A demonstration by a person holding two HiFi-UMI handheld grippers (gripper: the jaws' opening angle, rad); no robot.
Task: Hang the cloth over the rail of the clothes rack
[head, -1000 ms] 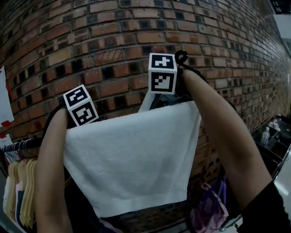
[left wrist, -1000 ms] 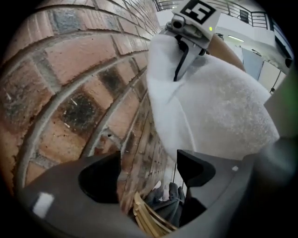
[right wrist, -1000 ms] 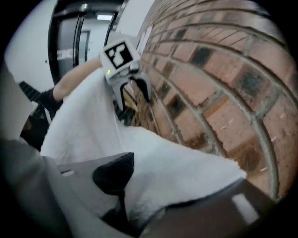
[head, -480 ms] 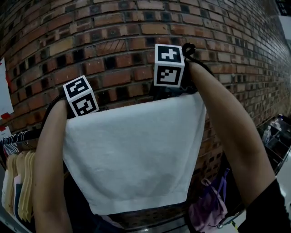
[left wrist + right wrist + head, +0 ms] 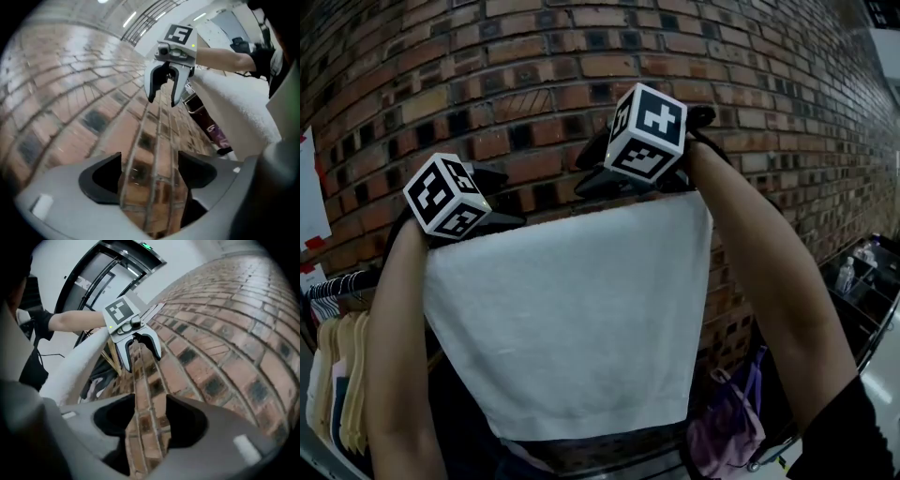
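Observation:
A white cloth (image 5: 572, 319) hangs flat in front of a brick wall, its top edge folded over a support that it hides. My left gripper (image 5: 502, 199) sits just above the cloth's top left corner, and my right gripper (image 5: 586, 173) above the top right part. Their jaws point toward each other. In the left gripper view my own jaws (image 5: 150, 171) stand open on bare wall, with the right gripper (image 5: 162, 99) open ahead and the cloth (image 5: 234, 108) to the right. In the right gripper view my jaws (image 5: 150, 416) are open, facing the open left gripper (image 5: 140, 361) beside the cloth (image 5: 79, 362).
The brick wall (image 5: 534, 56) stands close behind the cloth. At the lower left a rack rail (image 5: 342, 286) carries several pale hangers (image 5: 342, 375). A purple bag (image 5: 727, 436) hangs low on the right, and bottles (image 5: 848, 277) stand at the far right.
Both grippers have turned, so their marker cubes now face sideways and their jaws show above the cloth's top edge. The cloth hangs slightly lower and straighter.

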